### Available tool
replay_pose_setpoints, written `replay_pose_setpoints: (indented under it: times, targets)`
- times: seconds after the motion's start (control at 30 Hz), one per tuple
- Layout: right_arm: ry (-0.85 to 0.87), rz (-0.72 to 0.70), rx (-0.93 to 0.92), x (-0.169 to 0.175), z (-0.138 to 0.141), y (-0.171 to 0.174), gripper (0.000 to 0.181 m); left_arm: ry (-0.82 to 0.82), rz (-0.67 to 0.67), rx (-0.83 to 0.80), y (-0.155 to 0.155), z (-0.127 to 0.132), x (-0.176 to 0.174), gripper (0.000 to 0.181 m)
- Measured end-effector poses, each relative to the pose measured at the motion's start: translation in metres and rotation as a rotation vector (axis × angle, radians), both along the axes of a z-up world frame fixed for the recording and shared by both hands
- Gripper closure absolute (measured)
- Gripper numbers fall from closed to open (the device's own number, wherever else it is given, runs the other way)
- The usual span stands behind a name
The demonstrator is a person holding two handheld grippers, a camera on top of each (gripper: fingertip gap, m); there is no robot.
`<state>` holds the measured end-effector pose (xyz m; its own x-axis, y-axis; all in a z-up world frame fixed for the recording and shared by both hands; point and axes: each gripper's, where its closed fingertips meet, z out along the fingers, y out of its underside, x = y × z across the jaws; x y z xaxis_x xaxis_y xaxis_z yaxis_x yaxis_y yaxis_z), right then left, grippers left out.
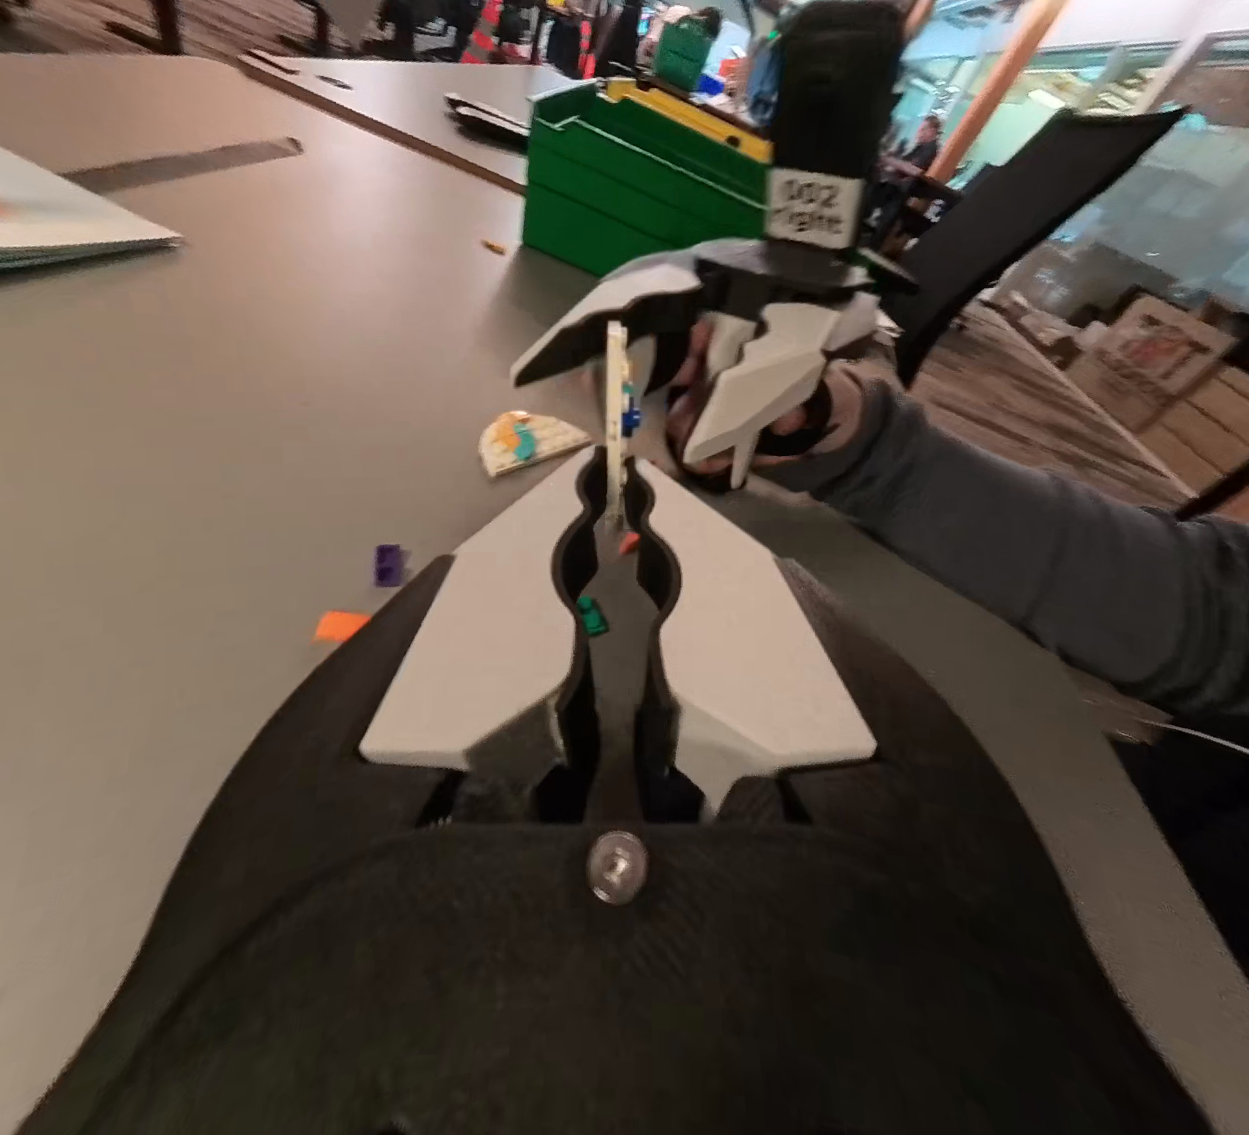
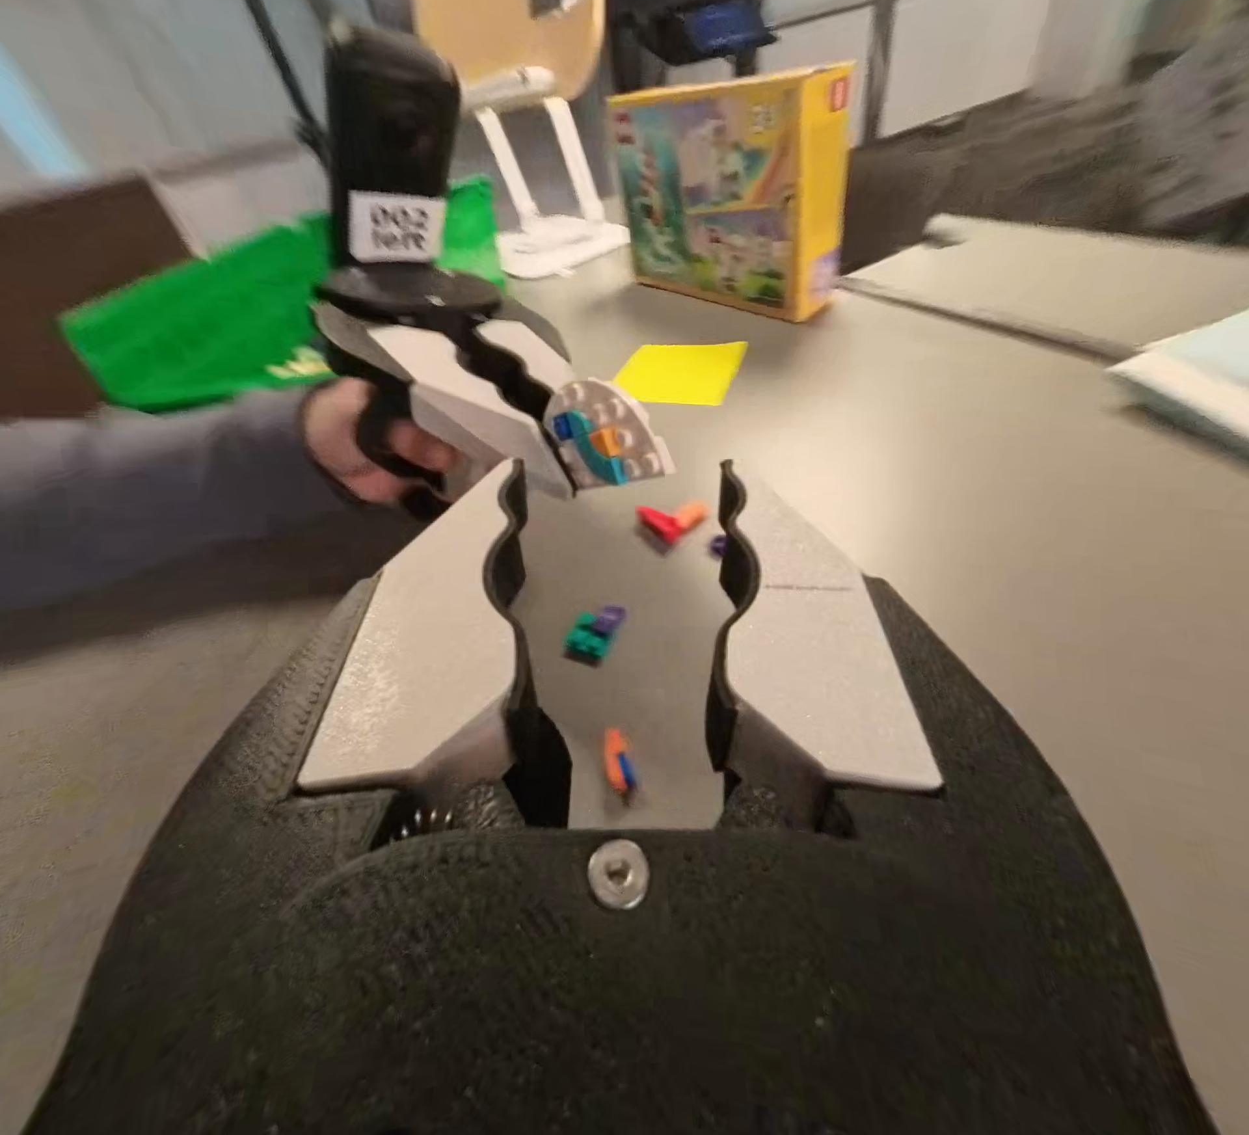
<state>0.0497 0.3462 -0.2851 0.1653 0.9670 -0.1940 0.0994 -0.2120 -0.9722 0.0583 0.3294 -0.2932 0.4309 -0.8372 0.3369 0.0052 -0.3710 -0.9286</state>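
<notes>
My left gripper (image 1: 614, 467) is shut on a thin white rounded plate (image 1: 614, 406), held edge-on above the grey table (image 1: 270, 359). In the right wrist view the left gripper (image 2: 561, 467) holds this plate (image 2: 632, 427), which carries blue, teal and orange bricks. My right gripper (image 2: 618, 481) is open and empty, its tips close to the plate. In the left wrist view the right gripper (image 1: 608, 416) sits just beyond the plate, open. A second white rounded plate (image 1: 527, 437) with coloured pieces lies on the table.
Loose bricks lie on the table: red and orange (image 2: 669, 521), teal and purple (image 2: 591, 629), orange and blue (image 2: 618, 758). A green bin (image 1: 642, 190), a yellow box (image 2: 737, 190), a yellow sheet (image 2: 679, 373) and a booklet (image 1: 67, 224) stand farther off. My left and right fingertips are right by each other.
</notes>
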Motion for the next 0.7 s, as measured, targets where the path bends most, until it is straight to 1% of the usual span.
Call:
replay_pose_setpoints:
  times: [0.1, 0.2, 0.27, 0.33, 0.4, 0.43, 0.5, 0.57, 0.67, 0.7]
  targets:
    - [-0.181, -0.131, 0.355, 0.005, 0.001, 0.005, 0.127, 0.038, 0.010, -0.012, 0.002, -0.005, -0.004, 0.178]
    - [-0.452, -0.203, 0.720, 0.003, -0.009, 0.006, 0.127, 0.101, 0.001, -0.042, 0.002, -0.015, -0.003, 0.178]
    - [-0.581, -0.220, 0.893, 0.002, -0.015, 0.005, 0.133, 0.149, 0.003, -0.052, 0.002, -0.022, -0.004, 0.178]
    - [-0.693, -0.240, 1.021, 0.002, -0.019, 0.008, 0.133, 0.123, -0.022, -0.074, -0.001, -0.020, -0.003, 0.178]
    - [-0.775, -0.214, 1.100, 0.000, -0.027, 0.007, 0.140, 0.158, -0.032, -0.082, -0.002, -0.025, -0.003, 0.178]
    - [-0.816, -0.208, 1.138, -0.001, -0.030, 0.008, 0.148, 0.183, -0.042, -0.077, -0.004, -0.028, -0.002, 0.178]
    - [-0.910, -0.198, 1.211, 0.001, -0.035, 0.009, 0.152, 0.252, -0.037, -0.070, -0.004, -0.036, -0.003, 0.178]
    - [-0.984, -0.178, 1.209, 0.004, -0.041, 0.010, 0.154, 0.325, -0.023, -0.026, -0.004, -0.041, -0.004, 0.178]
    - [-1.066, -0.156, 1.171, 0.010, -0.048, 0.011, 0.155, 0.475, 0.004, 0.089, -0.002, -0.050, -0.001, 0.178]
    - [-1.077, -0.155, 1.149, 0.012, -0.049, 0.011, 0.159, 0.518, 0.019, 0.126, -0.001, -0.051, 0.000, 0.178]
